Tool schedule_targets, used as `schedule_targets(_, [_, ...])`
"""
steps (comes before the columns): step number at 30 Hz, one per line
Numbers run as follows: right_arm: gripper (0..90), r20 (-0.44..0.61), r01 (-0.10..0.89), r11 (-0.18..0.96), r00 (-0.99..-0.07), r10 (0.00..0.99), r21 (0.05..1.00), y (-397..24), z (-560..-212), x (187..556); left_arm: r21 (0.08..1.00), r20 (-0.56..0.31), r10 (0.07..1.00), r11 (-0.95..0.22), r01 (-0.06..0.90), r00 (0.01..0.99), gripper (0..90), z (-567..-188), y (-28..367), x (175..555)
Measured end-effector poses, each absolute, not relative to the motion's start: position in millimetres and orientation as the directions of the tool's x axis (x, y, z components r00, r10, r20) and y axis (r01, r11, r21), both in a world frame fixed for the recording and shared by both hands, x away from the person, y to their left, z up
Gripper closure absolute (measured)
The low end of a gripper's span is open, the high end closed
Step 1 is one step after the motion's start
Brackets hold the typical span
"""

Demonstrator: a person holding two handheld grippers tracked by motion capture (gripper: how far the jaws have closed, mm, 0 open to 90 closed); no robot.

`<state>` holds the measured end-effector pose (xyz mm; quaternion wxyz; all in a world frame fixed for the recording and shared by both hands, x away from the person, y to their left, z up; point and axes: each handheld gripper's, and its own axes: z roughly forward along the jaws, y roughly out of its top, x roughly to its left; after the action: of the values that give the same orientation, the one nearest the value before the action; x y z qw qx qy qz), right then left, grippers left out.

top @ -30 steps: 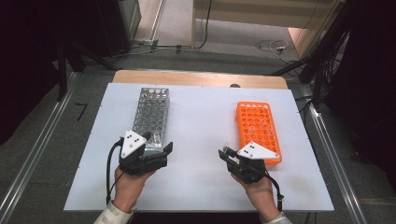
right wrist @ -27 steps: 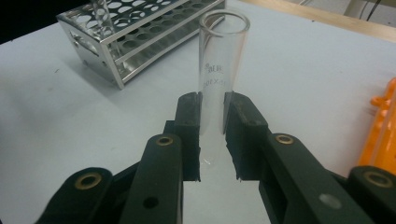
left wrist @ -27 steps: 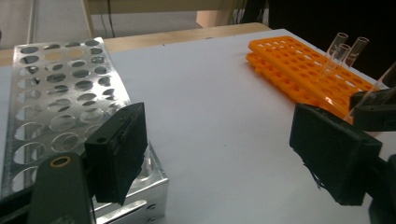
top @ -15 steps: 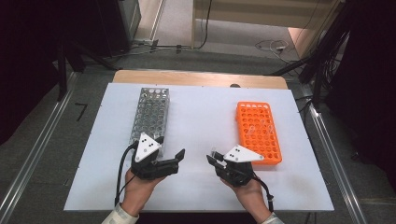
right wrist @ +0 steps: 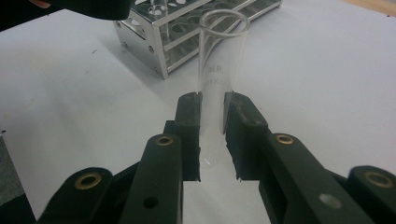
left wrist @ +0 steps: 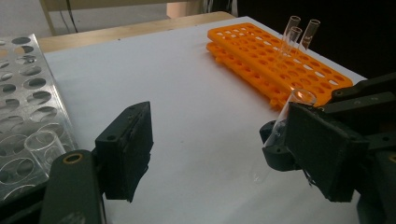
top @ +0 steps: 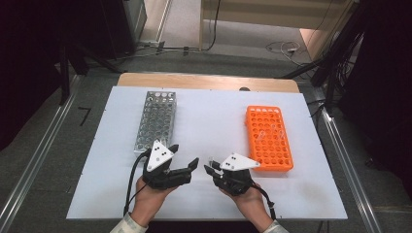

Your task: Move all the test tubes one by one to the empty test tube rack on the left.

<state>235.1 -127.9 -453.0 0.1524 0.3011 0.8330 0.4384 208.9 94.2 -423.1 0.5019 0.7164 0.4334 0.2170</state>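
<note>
The right gripper (right wrist: pixel 212 116) pinches a clear glass tube (right wrist: pixel 219 70); the open left gripper (left wrist: pixel 219 144), its jaws just closing a little, should take it next.

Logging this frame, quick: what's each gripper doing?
Left gripper: open, jaws just been closing, nothing between them.
Right gripper: shut on a glass test tube.
</note>
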Motion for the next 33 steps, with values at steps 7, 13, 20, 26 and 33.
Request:
schedule_targets(7, [72.9, 0.011, 0.366, 0.442, -0.781, 0.625, 0.819, -122, -455, 235, 0.908, -0.123, 0.83, -0.127, 0.399, 0.544, 25.5, -423, 91, 208])
schedule_targets(13, [72.9, 0.012, 0.364, 0.445, -0.785, 0.619, 0.818, -119, -455, 235, 0.908, -0.121, 0.821, -0.135, 0.397, 0.558, 27.7, -423, 89, 208])
schedule_targets(20, [72.9, 0.004, 0.353, 0.458, -0.796, 0.606, 0.816, -116, -456, 235, 0.911, -0.123, 0.798, -0.145, 0.386, 0.589, 34.7, -423, 82, 206])
schedule_targets(26, [72.9, 0.006, 0.348, 0.46, -0.802, 0.597, 0.817, -113, -455, 233, 0.913, -0.114, 0.775, -0.165, 0.373, 0.621, 47.6, -425, 75, 206])
schedule_targets(33, [72.8, 0.01, 0.346, 0.456, -0.805, 0.593, 0.82, -113, -453, 231, 0.911, -0.092, 0.755, -0.199, 0.361, 0.649, 62.8, -428, 67, 207])
